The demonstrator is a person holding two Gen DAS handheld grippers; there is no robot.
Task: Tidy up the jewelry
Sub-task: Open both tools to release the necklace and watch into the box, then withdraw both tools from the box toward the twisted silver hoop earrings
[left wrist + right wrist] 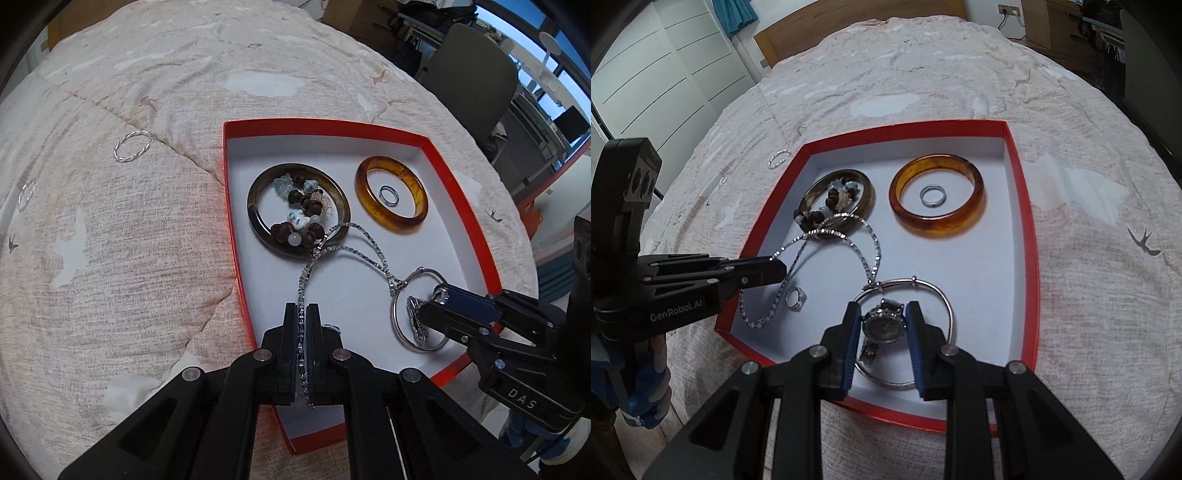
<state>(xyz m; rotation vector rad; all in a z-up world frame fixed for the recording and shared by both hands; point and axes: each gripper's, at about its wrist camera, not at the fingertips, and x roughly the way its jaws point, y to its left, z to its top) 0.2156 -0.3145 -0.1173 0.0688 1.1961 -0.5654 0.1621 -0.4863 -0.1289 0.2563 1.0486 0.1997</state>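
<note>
A red box (325, 123) (905, 129) with a white floor lies on the bedspread (129, 240). My left gripper (303, 308) (777, 269) is shut on a silver chain necklace (305, 275) (876, 251), which loops across the box floor and over a dark bangle (254, 210) (868, 194). My right gripper (882, 306) (434, 301) is low in the box, its pads shut on the case of a jewelled wristwatch (884, 326) (415, 314). The watch sits inside a thin silver bangle (947, 306) (395, 321).
A beaded bracelet (306, 203) fills the dark bangle. An amber bangle (399, 224) (938, 223) rings a small band (932, 203). A stone ring (796, 297) lies under the chain. Two twisted silver rings (131, 146) (27, 194) rest on the bedspread left of the box.
</note>
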